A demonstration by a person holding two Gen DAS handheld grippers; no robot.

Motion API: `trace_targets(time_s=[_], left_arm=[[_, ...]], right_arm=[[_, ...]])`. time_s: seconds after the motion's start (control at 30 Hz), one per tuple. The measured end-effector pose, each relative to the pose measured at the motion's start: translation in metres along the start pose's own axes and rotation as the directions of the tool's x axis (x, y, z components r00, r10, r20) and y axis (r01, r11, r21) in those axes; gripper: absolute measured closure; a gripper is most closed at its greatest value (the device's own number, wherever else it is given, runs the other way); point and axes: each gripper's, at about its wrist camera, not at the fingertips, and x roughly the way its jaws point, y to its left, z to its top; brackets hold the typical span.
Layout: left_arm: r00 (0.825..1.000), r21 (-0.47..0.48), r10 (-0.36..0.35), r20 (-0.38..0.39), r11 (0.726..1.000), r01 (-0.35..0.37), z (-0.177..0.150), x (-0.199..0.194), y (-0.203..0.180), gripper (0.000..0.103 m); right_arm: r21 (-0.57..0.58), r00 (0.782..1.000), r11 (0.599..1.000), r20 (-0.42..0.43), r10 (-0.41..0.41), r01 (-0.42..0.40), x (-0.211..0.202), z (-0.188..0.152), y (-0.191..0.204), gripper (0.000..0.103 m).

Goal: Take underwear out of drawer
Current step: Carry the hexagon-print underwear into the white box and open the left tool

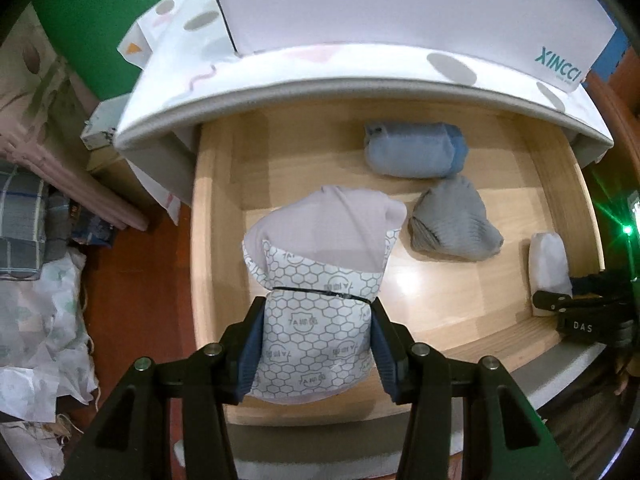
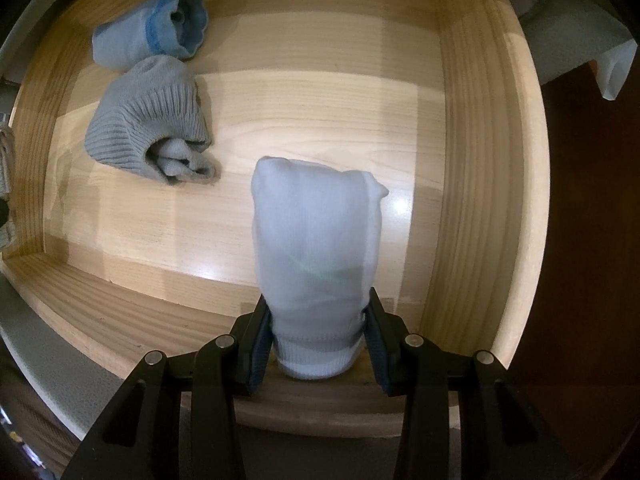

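Observation:
My left gripper (image 1: 318, 344) is shut on a rolled bundle of underwear (image 1: 320, 280), lilac on top with a white honeycomb-print band, held above the open wooden drawer (image 1: 216, 216). My right gripper (image 2: 318, 340) is shut on a white rolled bundle (image 2: 316, 240) near the drawer's front right corner; the same bundle (image 1: 548, 268) and the gripper's black body show at the right edge of the left wrist view. On the drawer floor lie a light blue roll (image 1: 416, 150) (image 2: 148, 36) and a grey ribbed roll (image 1: 452, 220) (image 2: 148, 120).
A white patterned cabinet top (image 1: 320, 76) overhangs the drawer's back, with a white box (image 1: 400, 4) on it. Left of the drawer, the red floor (image 1: 132, 280) holds piled cloth and bags (image 1: 40, 320). The drawer's right wall (image 2: 480, 160) stands close beside my right gripper.

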Motion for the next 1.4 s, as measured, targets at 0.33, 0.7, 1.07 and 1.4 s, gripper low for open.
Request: trace_targets(time_s=[0.33, 0.7, 1.07, 1.4], left_arm=[[0.997, 0.013, 0.000, 0.079, 1.000, -0.001, -0.002, -0.038, -0.009, 0.054], [0.985, 0.016, -0.030, 0.168, 0.999, 0.028, -0.002, -0.091, -0.009, 0.054], [0.940, -0.001, -0.062, 0.334, 0.998, 0.066, 0.031, -0.179, 0.007, 0.054], [0.912, -0.020, -0.039, 0.408, 0.998, 0.052, 0.090, -0.212, 0.012, 0.054]], right_arm=[[0.004, 1.000, 1.000, 0.001, 0.001, -0.001, -0.002, -0.002, -0.004, 0.065], [0.004, 1.000, 1.000, 0.001, 0.002, -0.002, -0.002, -0.001, -0.004, 0.065], [0.005, 1.000, 1.000, -0.001, 0.002, -0.002, -0.001, 0.000, -0.004, 0.065], [0.005, 1.000, 1.000, 0.000, 0.002, -0.002, -0.001, 0.001, -0.003, 0.065]])
